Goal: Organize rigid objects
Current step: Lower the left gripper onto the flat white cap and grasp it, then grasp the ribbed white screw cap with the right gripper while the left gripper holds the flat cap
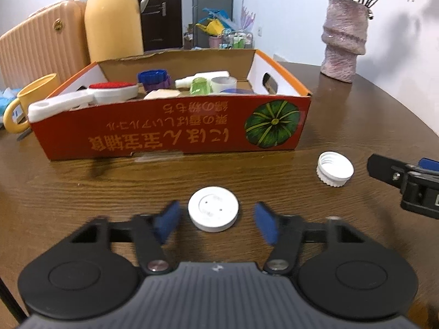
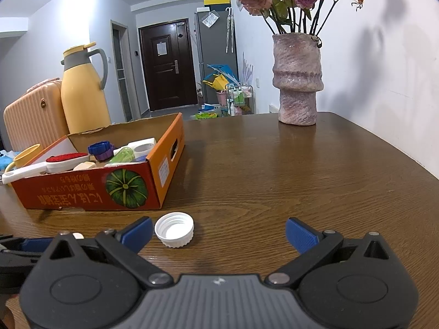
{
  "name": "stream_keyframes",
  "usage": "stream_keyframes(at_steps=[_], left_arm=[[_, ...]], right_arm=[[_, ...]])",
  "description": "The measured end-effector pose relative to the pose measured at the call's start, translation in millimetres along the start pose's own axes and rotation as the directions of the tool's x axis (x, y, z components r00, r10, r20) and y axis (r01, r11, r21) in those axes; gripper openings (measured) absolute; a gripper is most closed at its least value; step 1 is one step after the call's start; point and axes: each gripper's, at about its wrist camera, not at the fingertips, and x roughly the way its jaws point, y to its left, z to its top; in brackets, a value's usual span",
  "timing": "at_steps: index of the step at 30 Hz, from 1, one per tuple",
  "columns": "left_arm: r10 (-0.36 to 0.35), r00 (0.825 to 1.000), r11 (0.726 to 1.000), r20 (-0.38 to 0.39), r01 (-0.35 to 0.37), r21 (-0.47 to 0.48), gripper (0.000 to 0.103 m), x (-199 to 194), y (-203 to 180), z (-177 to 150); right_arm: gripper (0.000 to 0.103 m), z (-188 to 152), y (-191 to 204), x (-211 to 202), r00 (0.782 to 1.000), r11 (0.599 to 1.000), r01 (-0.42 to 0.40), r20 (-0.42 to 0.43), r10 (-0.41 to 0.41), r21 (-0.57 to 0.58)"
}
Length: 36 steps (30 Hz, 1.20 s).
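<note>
The left claw (image 1: 215, 220) is low over the brown wooden worktop (image 1: 329, 126), and a flat white round lid (image 1: 213, 212) lies on the wood between its blue pads (image 1: 167, 219); the pads are blurred, a gap shows on each side of the lid, so the claw is not yet clenched on it. To the right of this lid, near but apart, lies a white threaded cap (image 1: 335, 169) with its hollow side up; the tip of the other claw enters at the right edge of the left view.

In the right view the right claw (image 2: 219, 233) is released, its jaws wide apart; the same threaded cap (image 2: 174, 229) rests on the worktop just beside the left blue pad (image 2: 138, 233), inside the gap but not pressed by it.

Behind the two lids stands an orange cardboard box (image 1: 175, 126) with a green pumpkin picture; inside are a white brush with red top (image 1: 90, 94), a blue ridged cap (image 1: 152, 77), a green bottle (image 1: 199, 86) and other white pieces. Left of the box is a yellow mug (image 1: 27, 101); behind it a yellow thermos jug (image 2: 83, 93) and a peach suitcase (image 2: 33, 115). Far right on the worktop stands a pink vase (image 2: 297, 82) with dry roses.
</note>
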Motion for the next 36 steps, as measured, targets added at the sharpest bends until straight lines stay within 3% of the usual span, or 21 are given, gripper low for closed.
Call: stream_keyframes(at_steps=[1,2,10,26,36], left_arm=[[-0.003,1.000,1.000,0.006,0.003,0.006,0.040,-0.6,-0.4,0.1],[-0.007,1.000,1.000,0.007,0.007,0.008,0.040,-0.8,-0.4,-0.1],[-0.032,0.998,0.999,0.046,0.032,0.008,0.040,-8.3,5.2,3.0],[0.015,0.991,0.999,0.129,-0.010,-0.041,0.040,-24.2,51.9,15.4],[0.042,0.987,0.997,0.157,-0.030,-0.075,0.040,-30.9,83.6,18.4]], right_arm=[[0.103,-0.1,0.2,0.6,1.000,1.000,0.001,-0.001,-0.001,0.000],[0.103,-0.2,0.6,1.0,1.000,1.000,0.002,-0.002,-0.002,-0.001],[0.103,-2.6,5.0,2.3,1.000,1.000,0.009,-0.001,-0.009,-0.016],[0.103,-6.3,33.1,11.6,1.000,0.999,-0.008,-0.027,0.007,-0.049],[0.093,-4.6,51.1,30.9,0.997,0.998,0.018,-0.072,-0.023,-0.065]])
